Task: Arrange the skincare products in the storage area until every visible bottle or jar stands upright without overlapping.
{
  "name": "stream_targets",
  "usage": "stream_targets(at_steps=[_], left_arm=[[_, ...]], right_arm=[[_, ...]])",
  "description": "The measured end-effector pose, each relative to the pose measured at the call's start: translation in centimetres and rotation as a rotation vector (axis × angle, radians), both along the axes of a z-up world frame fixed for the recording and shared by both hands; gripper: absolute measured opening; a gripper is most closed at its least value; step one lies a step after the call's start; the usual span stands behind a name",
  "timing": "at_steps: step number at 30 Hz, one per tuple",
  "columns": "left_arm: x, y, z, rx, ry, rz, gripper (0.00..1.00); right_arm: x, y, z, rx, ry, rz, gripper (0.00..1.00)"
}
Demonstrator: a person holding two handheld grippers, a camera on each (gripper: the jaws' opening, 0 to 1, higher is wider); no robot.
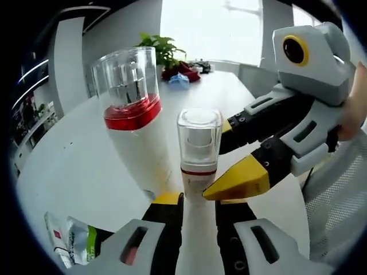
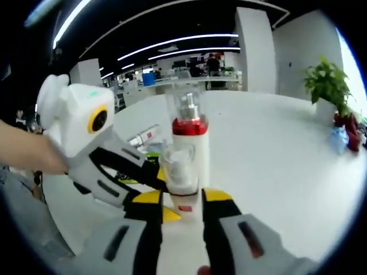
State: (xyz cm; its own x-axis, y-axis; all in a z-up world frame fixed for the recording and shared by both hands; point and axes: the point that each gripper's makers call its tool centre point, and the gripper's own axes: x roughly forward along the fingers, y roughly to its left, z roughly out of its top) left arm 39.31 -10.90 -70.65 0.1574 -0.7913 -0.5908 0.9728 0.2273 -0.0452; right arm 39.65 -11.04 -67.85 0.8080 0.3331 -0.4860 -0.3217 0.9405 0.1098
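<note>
A small white bottle (image 1: 198, 150) with a clear square cap and a thin red band stands at the centre of the white table (image 1: 69, 166). My left gripper (image 1: 198, 199) is shut on its base. My right gripper (image 1: 221, 166) reaches in from the right, one finger behind the bottle and one in front. In the right gripper view the small bottle (image 2: 181, 172) sits between the yellow tips of the right gripper (image 2: 183, 197), which is shut on it. A taller white bottle (image 1: 137, 120) with a red collar and clear cap stands close beside the small one, and appears directly behind it as the tall bottle (image 2: 189, 129).
Flat sachets (image 1: 71, 243) lie at the table's near left. A potted plant (image 1: 157, 46), red items (image 1: 182, 70) and a blue item (image 1: 179, 80) sit at the far end. Tubes (image 2: 143, 136) lie behind the left gripper (image 2: 114, 166). A mesh chair (image 1: 338, 195) stands at right.
</note>
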Motion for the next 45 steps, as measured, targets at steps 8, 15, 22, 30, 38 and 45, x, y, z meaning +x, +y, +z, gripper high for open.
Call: stream_targets(at_steps=[8, 15, 22, 30, 38, 45], left_arm=[[0.1, 0.2, -0.1, 0.009, -0.003, -0.004, 0.18], [0.0, 0.3, -0.4, 0.017, -0.003, -0.008, 0.18], [-0.3, 0.5, -0.3, 0.026, -0.003, -0.008, 0.18], [-0.9, 1.4, 0.2, 0.039, -0.007, 0.008, 0.21], [-1.5, 4.4, 0.8, 0.059, -0.009, 0.081, 0.32], [-3.3, 7.7, 1.5, 0.084, 0.006, 0.138, 0.38]], right_arm=[[-0.5, -0.1, -0.3, 0.054, 0.032, -0.038, 0.26], [-0.8, 0.0, -0.4, 0.069, 0.046, -0.051, 0.26], [-1.2, -0.1, -0.7, 0.070, 0.058, -0.055, 0.26], [-2.0, -0.1, -0.4, 0.053, 0.062, -0.043, 0.28], [-3.3, 0.3, 0.1, 0.037, 0.076, -0.015, 0.38], [-5.1, 1.3, 0.5, 0.048, 0.098, 0.014, 0.50]])
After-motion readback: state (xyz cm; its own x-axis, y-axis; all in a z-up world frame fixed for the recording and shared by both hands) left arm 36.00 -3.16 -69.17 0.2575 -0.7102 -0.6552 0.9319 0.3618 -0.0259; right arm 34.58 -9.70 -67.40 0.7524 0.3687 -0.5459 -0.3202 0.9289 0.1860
